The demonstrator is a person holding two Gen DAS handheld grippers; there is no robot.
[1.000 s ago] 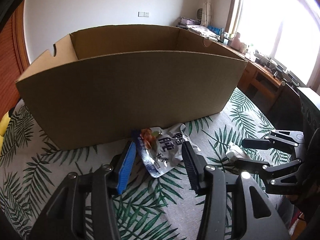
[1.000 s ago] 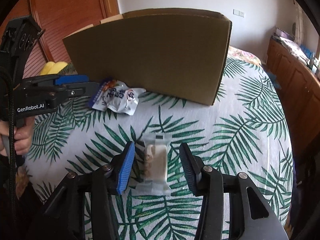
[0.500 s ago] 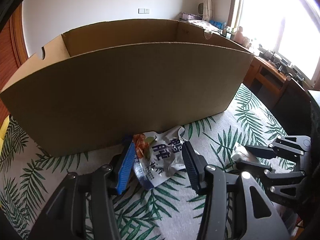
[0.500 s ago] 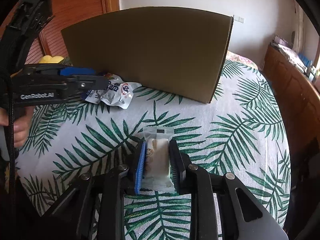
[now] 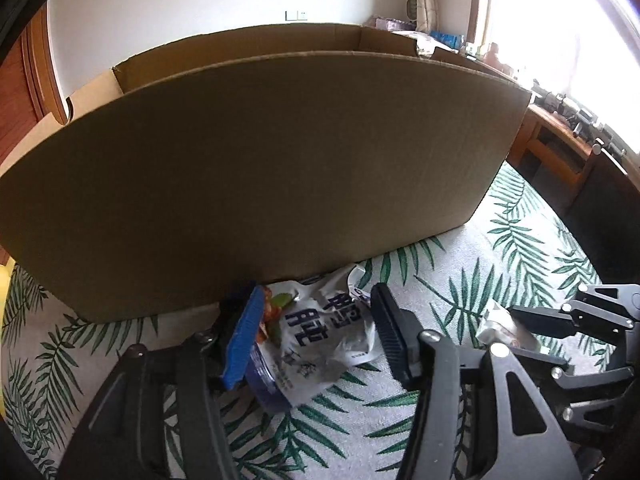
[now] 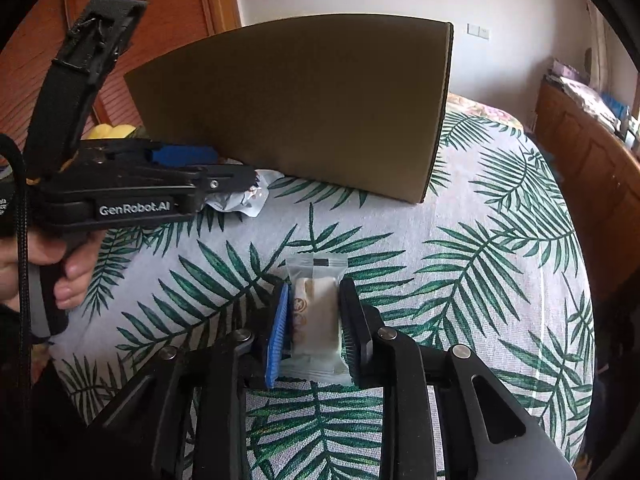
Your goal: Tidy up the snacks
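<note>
A silver and blue snack pouch (image 5: 316,340) lies on the leaf-print cloth against the front wall of a large open cardboard box (image 5: 264,184). My left gripper (image 5: 316,336) is open, its fingers on either side of the pouch. My right gripper (image 6: 314,320) is shut on a clear-wrapped white snack bar (image 6: 316,312), low over the cloth. The left gripper (image 6: 224,178) also shows in the right wrist view, over the pouch (image 6: 244,198). The right gripper (image 5: 532,328) shows at the right of the left wrist view with the bar (image 5: 500,326).
The box (image 6: 312,104) stands at the far side of the table (image 6: 480,264). A yellow object (image 6: 108,132) sits behind the left gripper. A wooden cabinet (image 6: 592,160) with clutter stands to the right, by a bright window (image 5: 560,20).
My right gripper has shut on the snack bar. My left gripper has moved forward so its open fingers now flank the pouch near the box.
</note>
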